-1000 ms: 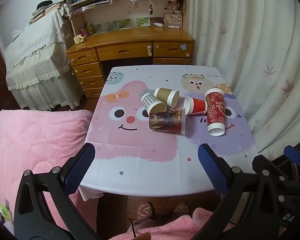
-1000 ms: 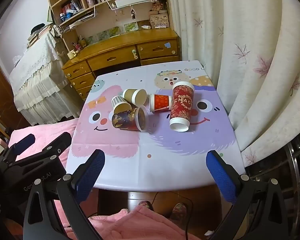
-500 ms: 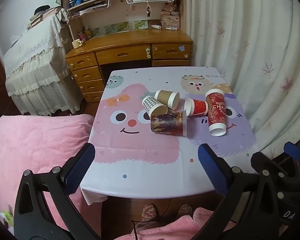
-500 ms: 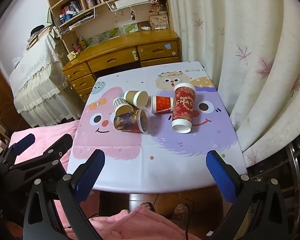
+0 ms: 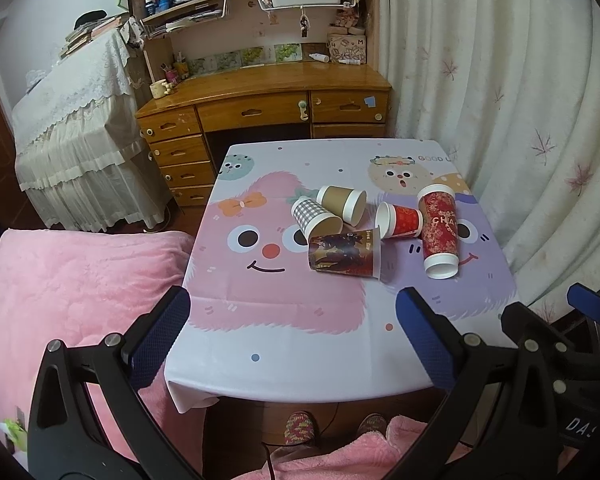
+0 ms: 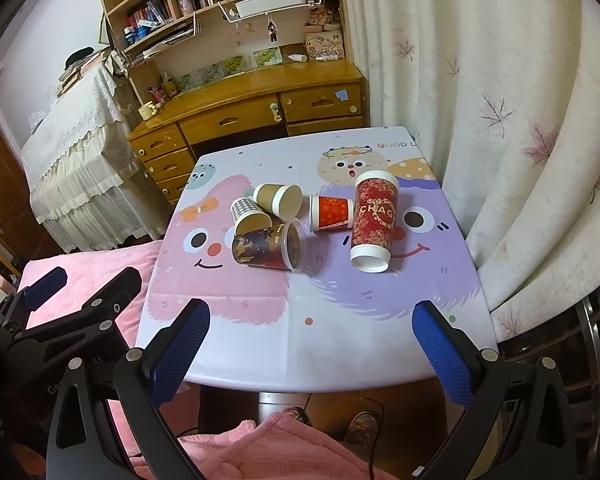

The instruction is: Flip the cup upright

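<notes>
Bedroom furniture, a wooden desk (image 5: 264,96) and pale curtains (image 6: 480,100) surround a small table (image 5: 300,344) with a cartoon-face cloth, on which five paper cups lie tipped in a cluster. Taking the tall red cup (image 6: 374,220) as landmark: it lies on its side with its white rim toward the near table edge; a small red cup (image 6: 332,213) touches its left flank, a dark patterned cup (image 6: 268,249) lies further left and nearer, and a checked cup (image 6: 249,215) and a brown cup (image 6: 279,199) sit beyond that one.

Both tools are released and empty: the left gripper (image 5: 292,340) and right gripper (image 6: 310,344) hover spread wide over the near table edge, well short of the tall red cup.

Judged from this, no cup is yet upright. The tall red cup looks easiest, having free space on its right and near sides. A good approach would close lightly across its mid-body, since thin paper crushes, then lift it off the small red cup before rotating it base-down.
</notes>
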`<state>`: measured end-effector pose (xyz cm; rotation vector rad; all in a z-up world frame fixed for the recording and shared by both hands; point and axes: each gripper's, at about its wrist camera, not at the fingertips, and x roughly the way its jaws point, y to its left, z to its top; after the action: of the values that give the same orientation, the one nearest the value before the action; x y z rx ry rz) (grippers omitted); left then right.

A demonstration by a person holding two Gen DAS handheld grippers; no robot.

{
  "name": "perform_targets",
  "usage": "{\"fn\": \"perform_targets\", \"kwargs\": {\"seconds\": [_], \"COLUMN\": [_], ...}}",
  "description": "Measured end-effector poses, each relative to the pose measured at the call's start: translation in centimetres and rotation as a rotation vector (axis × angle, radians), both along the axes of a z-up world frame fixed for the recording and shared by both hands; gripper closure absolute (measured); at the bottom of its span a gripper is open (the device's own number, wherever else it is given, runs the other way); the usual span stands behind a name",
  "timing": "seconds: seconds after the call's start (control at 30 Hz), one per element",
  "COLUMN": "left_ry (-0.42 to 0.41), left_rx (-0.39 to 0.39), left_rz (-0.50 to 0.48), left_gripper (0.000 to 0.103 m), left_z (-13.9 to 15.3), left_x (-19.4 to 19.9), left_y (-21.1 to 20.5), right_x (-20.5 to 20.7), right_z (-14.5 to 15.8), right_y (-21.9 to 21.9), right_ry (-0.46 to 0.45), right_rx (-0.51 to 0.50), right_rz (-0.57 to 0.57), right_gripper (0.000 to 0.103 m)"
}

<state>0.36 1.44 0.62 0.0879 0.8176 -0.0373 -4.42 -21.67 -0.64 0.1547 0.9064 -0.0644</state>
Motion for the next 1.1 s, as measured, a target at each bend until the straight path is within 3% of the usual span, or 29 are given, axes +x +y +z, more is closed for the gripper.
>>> {"fn": "perform_targets", "kwargs": {"seconds": [0.73,1.1], "left_ry": [0.005,0.032], "left_rx": [-0.014,-0.071], "left_rz": [-0.019,-0.031], "left_gripper": [0.001,0.001], "left_z": [0.6,0.2], "left_x": [0.9,3.1], "left_y": [0.1,1.1], "right_x": [0.1,0.2], "right_z": [0.0,1.2], "right_y": [0.4,-0.7], "right_ry": [0.003,-0.027], "right_rx": [0.010,0.009], "right_rz": [-0.045,-0.125], "right_gripper": [0.000,0.000]}}
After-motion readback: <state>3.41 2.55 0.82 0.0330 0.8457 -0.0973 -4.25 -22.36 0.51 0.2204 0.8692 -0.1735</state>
